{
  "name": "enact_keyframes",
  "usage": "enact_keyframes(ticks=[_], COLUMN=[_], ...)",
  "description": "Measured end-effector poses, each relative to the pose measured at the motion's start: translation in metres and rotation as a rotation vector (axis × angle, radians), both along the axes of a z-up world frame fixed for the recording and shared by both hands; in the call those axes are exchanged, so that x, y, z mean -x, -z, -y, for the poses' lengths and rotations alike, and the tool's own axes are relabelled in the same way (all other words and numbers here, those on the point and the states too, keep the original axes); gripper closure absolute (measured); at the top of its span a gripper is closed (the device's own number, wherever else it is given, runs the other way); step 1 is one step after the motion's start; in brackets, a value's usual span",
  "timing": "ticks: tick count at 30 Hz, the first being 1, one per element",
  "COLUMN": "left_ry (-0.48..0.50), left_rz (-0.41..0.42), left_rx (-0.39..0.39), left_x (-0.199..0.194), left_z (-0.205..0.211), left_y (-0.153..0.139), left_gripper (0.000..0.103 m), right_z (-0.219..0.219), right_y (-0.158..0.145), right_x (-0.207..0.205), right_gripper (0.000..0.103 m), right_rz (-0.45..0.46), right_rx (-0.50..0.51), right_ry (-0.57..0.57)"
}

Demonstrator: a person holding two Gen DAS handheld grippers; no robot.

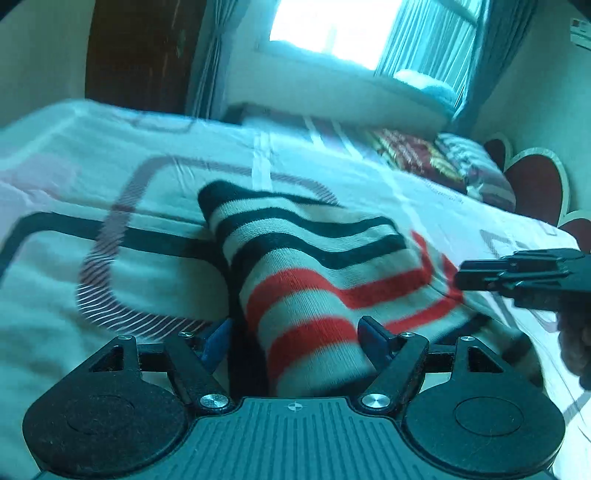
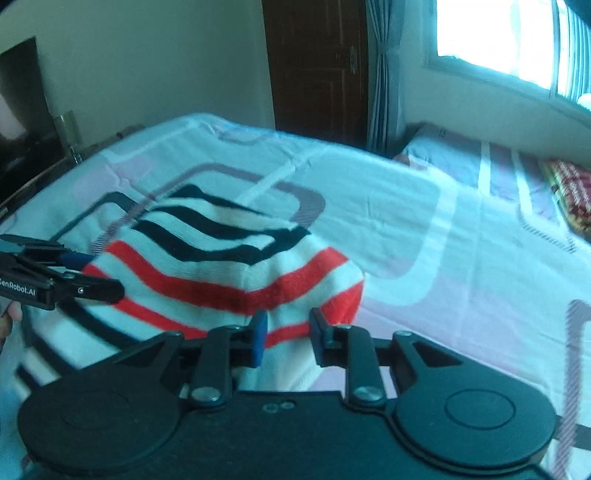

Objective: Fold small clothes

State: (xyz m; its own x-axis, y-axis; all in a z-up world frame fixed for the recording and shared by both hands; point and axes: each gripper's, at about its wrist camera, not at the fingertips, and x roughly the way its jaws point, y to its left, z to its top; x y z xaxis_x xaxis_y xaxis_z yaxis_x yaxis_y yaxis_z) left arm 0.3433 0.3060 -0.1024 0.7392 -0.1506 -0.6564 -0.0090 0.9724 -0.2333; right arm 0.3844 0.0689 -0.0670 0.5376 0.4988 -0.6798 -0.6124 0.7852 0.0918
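A small knit garment (image 1: 317, 273) with white, black and red stripes lies folded on the bed; it also shows in the right wrist view (image 2: 221, 266). My left gripper (image 1: 295, 336) is open, its blue-padded fingers (image 1: 216, 341) wide apart around the garment's near red-striped end. My right gripper (image 2: 286, 332) is open, its fingers (image 2: 260, 334) on either side of the garment's near edge. The left gripper shows from the side in the right wrist view (image 2: 74, 273), at the garment's left edge. The right gripper shows in the left wrist view (image 1: 517, 277), at the garment's right.
The bed sheet (image 1: 110, 177) is white and pink with dark line patterns. Patterned pillows (image 1: 443, 162) and a red heart-shaped headboard (image 1: 532, 184) lie at the far right. A dark wooden door (image 2: 314, 66), curtains and a bright window (image 2: 498, 33) stand behind the bed.
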Motion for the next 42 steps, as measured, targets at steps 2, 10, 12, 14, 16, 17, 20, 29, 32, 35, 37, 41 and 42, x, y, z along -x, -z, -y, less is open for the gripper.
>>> enact_keyframes(ticks=[2, 10, 12, 14, 16, 17, 20, 29, 32, 35, 37, 41, 42], left_ry=[-0.013, -0.054, -0.07, -0.08, -0.092, -0.091, -0.09, -0.19, -0.193, -0.176, -0.164, -0.197, -0.211], left_rz=[0.024, 0.016, 0.014, 0.018, 0.01, 0.006, -0.018, -0.03, -0.028, 0.0, 0.033, 0.075, 0.084], left_rx=[-0.002, 0.065, 0.065, 0.068, 0.062, 0.04, 0.005, -0.147, -0.168, -0.167, -0.168, -0.157, -0.151], left_x=[0.022, 0.059, 0.061, 0.065, 0.068, 0.068, 0.073, 0.115, 0.133, 0.16, 0.182, 0.238, 0.253], left_z=[0.001, -0.001, 0.0, 0.0, 0.001, 0.003, 0.009, 0.035, 0.048, 0.067, 0.081, 0.11, 0.118], left_y=[-0.004, 0.003, 0.007, 0.01, 0.014, 0.015, 0.017, -0.003, -0.014, -0.031, -0.045, -0.07, -0.076], left_gripper=[0.028, 0.028, 0.027, 0.026, 0.021, 0.015, 0.012, 0.0, 0.0, 0.0, 0.0, 0.0, 0.0], right_z=[0.005, -0.003, 0.005, 0.013, 0.013, 0.013, 0.018, 0.044, 0.065, 0.085, 0.097, 0.117, 0.122], right_y=[-0.01, 0.014, 0.02, 0.024, 0.026, 0.027, 0.031, 0.002, -0.008, -0.025, -0.037, -0.061, -0.066], right_x=[0.023, 0.067, 0.059, 0.052, 0.05, 0.05, 0.047, 0.092, 0.116, 0.149, 0.176, 0.235, 0.25], right_gripper=[0.077, 0.081, 0.065, 0.064, 0.064, 0.064, 0.064, 0.007, 0.007, 0.006, 0.006, 0.006, 0.006], right_rz=[0.027, 0.104, 0.065, 0.019, -0.002, -0.003, -0.041, 0.012, -0.019, -0.022, -0.017, 0.025, 0.026], right_rx=[-0.028, 0.168, 0.136, 0.08, 0.059, 0.057, 0.021, -0.037, -0.08, -0.111, -0.121, -0.111, -0.107], right_ry=[-0.038, -0.087, -0.03, 0.007, 0.028, 0.032, 0.064, 0.184, 0.21, 0.224, 0.232, 0.213, 0.213])
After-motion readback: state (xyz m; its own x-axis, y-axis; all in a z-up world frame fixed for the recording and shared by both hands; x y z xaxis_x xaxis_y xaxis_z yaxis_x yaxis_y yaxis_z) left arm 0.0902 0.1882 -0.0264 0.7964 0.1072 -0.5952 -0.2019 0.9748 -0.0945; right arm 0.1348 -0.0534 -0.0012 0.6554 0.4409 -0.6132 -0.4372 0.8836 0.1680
